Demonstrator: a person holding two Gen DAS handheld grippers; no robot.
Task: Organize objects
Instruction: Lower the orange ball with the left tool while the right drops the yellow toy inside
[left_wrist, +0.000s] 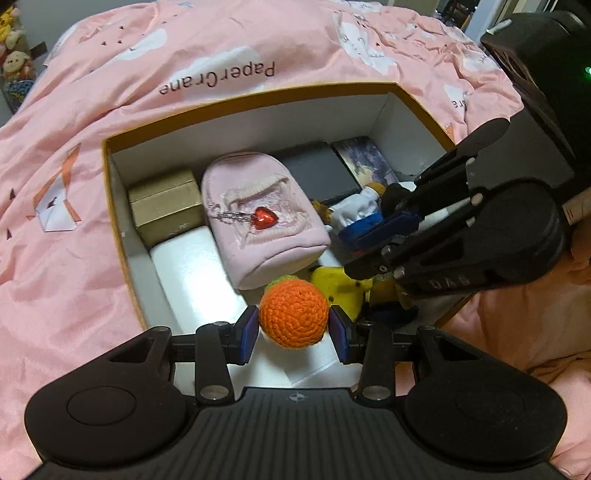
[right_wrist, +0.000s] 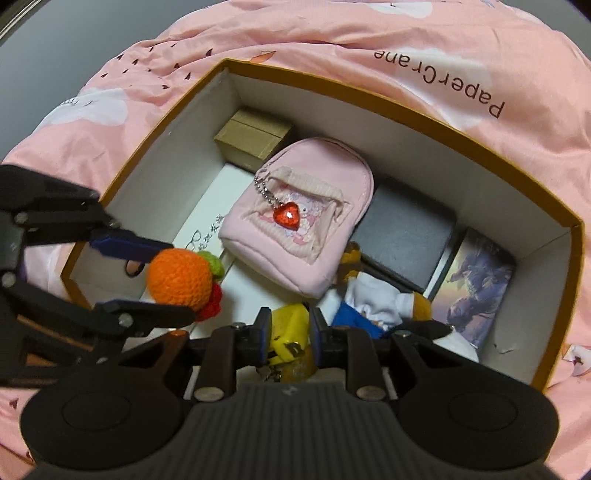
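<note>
An open box with an orange rim (left_wrist: 240, 99) (right_wrist: 406, 110) lies on a pink quilt. My left gripper (left_wrist: 293, 326) (right_wrist: 173, 280) is shut on an orange crocheted ball (left_wrist: 293, 314) (right_wrist: 181, 277) that has green and red knitted bits attached, and it hangs over the box's near end. My right gripper (right_wrist: 290, 328) (left_wrist: 369, 247) points down into the box, its blue pads pressed on a yellow toy (right_wrist: 290, 328) (left_wrist: 340, 288). A keychain hangs from the toy below the pads.
Inside the box lie a pink mini backpack (left_wrist: 258, 221) (right_wrist: 295, 218) with a red heart charm, a tan carton (left_wrist: 166, 203), a white box (left_wrist: 188, 266), a dark grey box (right_wrist: 406, 236), a picture card (right_wrist: 476, 284) and a doll in white and blue (right_wrist: 373, 302).
</note>
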